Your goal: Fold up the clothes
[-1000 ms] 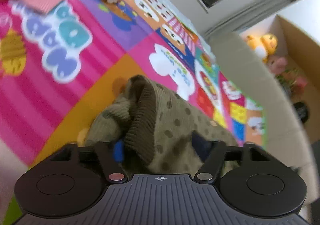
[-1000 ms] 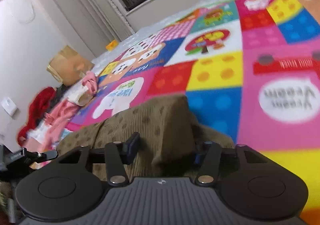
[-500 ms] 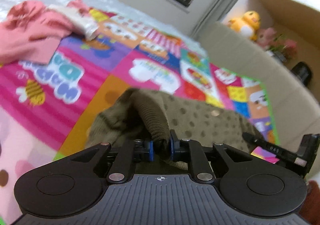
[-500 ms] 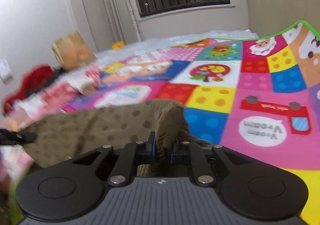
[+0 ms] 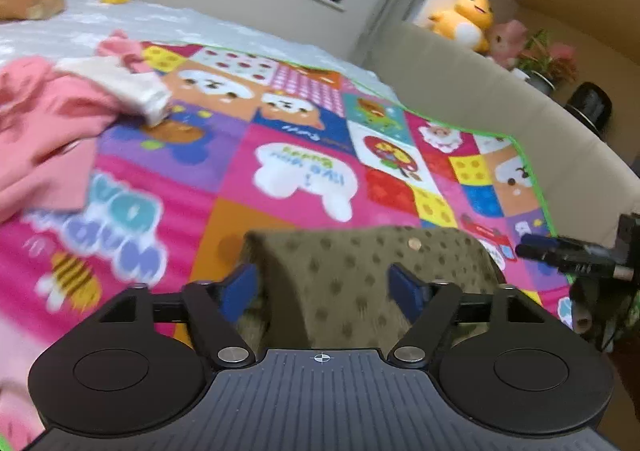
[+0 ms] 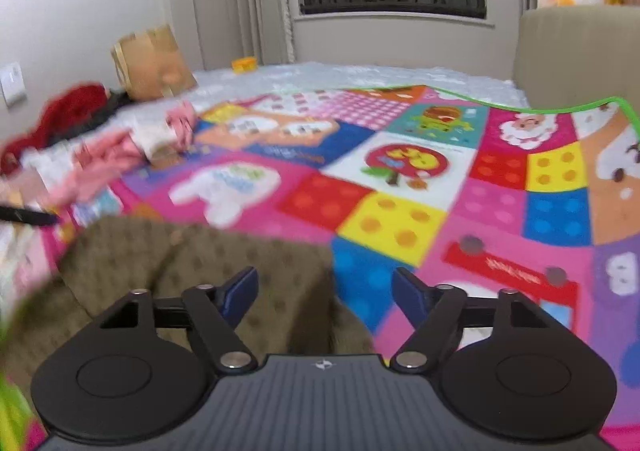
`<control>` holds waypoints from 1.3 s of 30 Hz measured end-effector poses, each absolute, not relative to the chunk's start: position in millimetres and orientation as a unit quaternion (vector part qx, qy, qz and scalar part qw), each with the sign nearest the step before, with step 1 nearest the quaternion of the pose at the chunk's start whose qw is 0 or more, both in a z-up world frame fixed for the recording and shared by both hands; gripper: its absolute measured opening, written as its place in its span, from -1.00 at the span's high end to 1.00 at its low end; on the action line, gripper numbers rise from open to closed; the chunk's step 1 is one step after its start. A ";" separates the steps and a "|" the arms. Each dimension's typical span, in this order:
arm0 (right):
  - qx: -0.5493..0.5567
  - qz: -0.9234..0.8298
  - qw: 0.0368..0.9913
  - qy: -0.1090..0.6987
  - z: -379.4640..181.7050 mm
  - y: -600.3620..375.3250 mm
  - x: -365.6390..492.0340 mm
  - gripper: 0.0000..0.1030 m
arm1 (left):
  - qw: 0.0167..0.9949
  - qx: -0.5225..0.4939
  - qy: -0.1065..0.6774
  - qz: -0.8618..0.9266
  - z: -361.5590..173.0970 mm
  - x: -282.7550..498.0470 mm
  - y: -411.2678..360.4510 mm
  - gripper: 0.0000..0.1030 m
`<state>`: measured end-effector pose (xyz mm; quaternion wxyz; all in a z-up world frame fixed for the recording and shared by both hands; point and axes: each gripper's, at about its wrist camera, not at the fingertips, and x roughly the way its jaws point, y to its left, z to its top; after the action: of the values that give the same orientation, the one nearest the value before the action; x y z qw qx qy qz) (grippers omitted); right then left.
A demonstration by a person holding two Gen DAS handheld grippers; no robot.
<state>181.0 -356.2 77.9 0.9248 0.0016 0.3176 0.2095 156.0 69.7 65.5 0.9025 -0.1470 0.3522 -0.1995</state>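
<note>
Olive dotted knit garment point(image 5: 360, 275) is seen bunched on the play mat point(image 5: 280, 155), lying between and beneath both grippers. The left gripper point(image 5: 326, 285) is spread wide, its jaws opening, with the knit between the blue pads but not pressed by them; the right gripper point(image 6: 324, 291) is likewise wide and opening, the garment's edge under its left pad. A risk is judged here: the soft, thick, ribbed knit could slump or spring out of its fold once released, or a pad could snag the loose weave on withdrawal. The mat is smooth, glossy and brightly patterned in squares. Beyond, crumpled pink clothes point(image 5: 44, 131) are piled, and a yellow plush duck point(image 5: 464, 21) is perched on a beige padded ledge point(image 5: 500, 99).
</note>
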 end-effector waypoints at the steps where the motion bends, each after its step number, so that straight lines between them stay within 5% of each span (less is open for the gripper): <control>1: 0.009 0.216 0.921 0.322 77.7 -353.6 191.3 -0.65 | 0.898 -0.141 0.365 -0.203 60.3 168.6 67.8 -0.75; 8: 0.024 0.253 0.884 0.392 35.9 -332.4 261.5 -0.66 | 0.849 -0.107 0.448 -0.258 17.3 230.0 58.3 -0.88; 15: 0.101 0.273 0.847 0.445 -5.2 -333.7 309.0 -0.78 | 0.844 -0.098 0.451 -0.273 -5.1 246.6 48.6 -1.00; 19: 0.105 0.303 0.840 0.439 -1.2 -327.9 300.8 -0.43 | 0.861 -0.076 0.422 -0.273 -5.9 240.2 32.6 -0.98; 21: 0.085 0.314 0.839 0.436 1.8 -318.5 299.4 -0.32 | 0.866 -0.071 0.410 -0.278 -6.1 242.6 27.9 -0.76; 22: 0.072 0.321 0.840 0.432 3.3 -313.8 299.0 -0.11 | 0.867 -0.077 0.405 -0.279 -6.3 245.7 28.2 -0.64; 24: 0.050 0.326 0.847 0.417 8.7 -305.2 299.6 0.28 | 0.864 -0.110 0.404 -0.280 -5.1 257.3 36.4 0.02; 25: 0.040 0.320 0.853 0.410 12.3 -301.3 300.9 0.44 | 0.860 -0.126 0.406 -0.283 -4.8 262.9 40.0 0.08; 30: 0.023 0.315 0.882 0.349 50.4 -293.2 301.1 0.53 | 0.886 -0.098 0.362 -0.271 28.4 273.0 37.9 0.29; 36: -0.048 0.329 0.901 0.277 90.8 -297.6 244.3 0.58 | 0.916 -0.024 0.268 -0.298 84.3 215.3 35.1 0.28; 39: -0.090 0.329 0.899 0.274 85.2 -299.1 199.4 0.88 | 0.912 0.015 0.263 -0.314 82.4 168.2 26.5 0.26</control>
<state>199.4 -299.1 85.2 0.8995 -0.0902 0.2737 0.3285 168.2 26.5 82.4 0.9122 0.0153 0.2628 -0.3140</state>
